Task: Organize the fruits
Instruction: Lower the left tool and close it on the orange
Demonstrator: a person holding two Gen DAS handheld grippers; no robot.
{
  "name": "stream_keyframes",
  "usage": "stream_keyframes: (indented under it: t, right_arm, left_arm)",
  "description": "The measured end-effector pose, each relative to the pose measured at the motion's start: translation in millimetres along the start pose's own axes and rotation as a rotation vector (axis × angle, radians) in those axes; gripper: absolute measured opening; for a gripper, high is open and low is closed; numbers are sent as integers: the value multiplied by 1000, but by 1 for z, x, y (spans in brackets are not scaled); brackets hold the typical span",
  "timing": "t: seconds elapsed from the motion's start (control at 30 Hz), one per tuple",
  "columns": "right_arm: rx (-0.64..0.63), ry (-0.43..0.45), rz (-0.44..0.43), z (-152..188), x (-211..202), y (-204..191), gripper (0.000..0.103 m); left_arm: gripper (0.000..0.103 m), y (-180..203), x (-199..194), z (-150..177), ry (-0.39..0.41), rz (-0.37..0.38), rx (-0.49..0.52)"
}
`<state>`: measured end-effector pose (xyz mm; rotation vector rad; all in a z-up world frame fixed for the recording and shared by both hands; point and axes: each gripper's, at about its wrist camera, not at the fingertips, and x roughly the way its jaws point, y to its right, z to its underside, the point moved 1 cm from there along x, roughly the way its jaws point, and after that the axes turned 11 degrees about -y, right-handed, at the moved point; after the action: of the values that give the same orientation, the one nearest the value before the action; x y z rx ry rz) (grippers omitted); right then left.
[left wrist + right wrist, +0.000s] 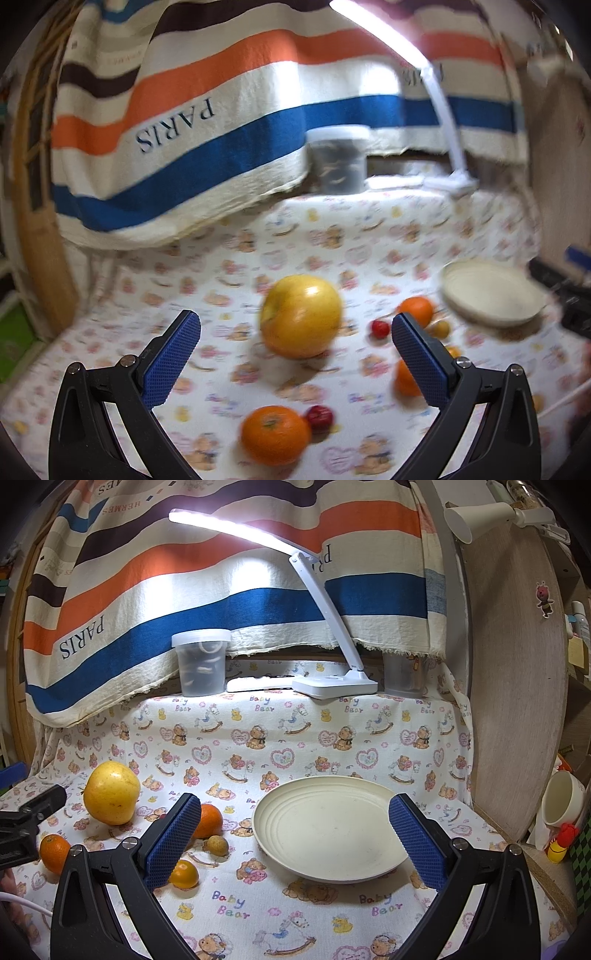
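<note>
A large yellow apple lies on the bear-print cloth; it also shows at the left of the right wrist view. My left gripper is open and empty, just short of the apple. Oranges lie near it, with small red fruits. A cream plate holds nothing. My right gripper is open and empty over the plate's near left side. Beside it lie oranges and a small brown fruit.
A white desk lamp, a clear lidded container and a striped towel stand at the back. A wooden panel bounds the right side, with a cup beyond it. The left gripper's dark body shows at the left.
</note>
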<state>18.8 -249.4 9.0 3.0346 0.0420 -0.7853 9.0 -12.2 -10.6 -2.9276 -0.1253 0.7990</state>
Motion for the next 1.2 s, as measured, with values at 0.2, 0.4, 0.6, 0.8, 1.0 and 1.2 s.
stream_keyframes:
  t: [0.2, 0.4, 0.6, 0.8, 1.0, 1.2]
  right_arm:
    - [-20, -4, -2, 0, 1, -4, 102]
    - [10, -35, -5, 0, 6, 0, 102]
    - [5, -35, -6, 0, 7, 1, 102]
    - [-18, -39, 8, 1, 8, 1, 102]
    - [-42, -42, 5, 2, 5, -5, 102]
    - [-36, -48, 1, 3, 5, -5, 102]
  left_arm:
    - [72, -16, 27, 4, -243, 55, -50]
    - [54, -41, 38, 11, -387, 201, -191]
    - [85, -35, 22, 11, -423, 205, -142]
    - [83, -31, 18, 19, -436, 169, -85]
    - [51, -35, 20, 32, -458, 177, -110]
    - [55, -37, 25, 39, -466, 202, -136]
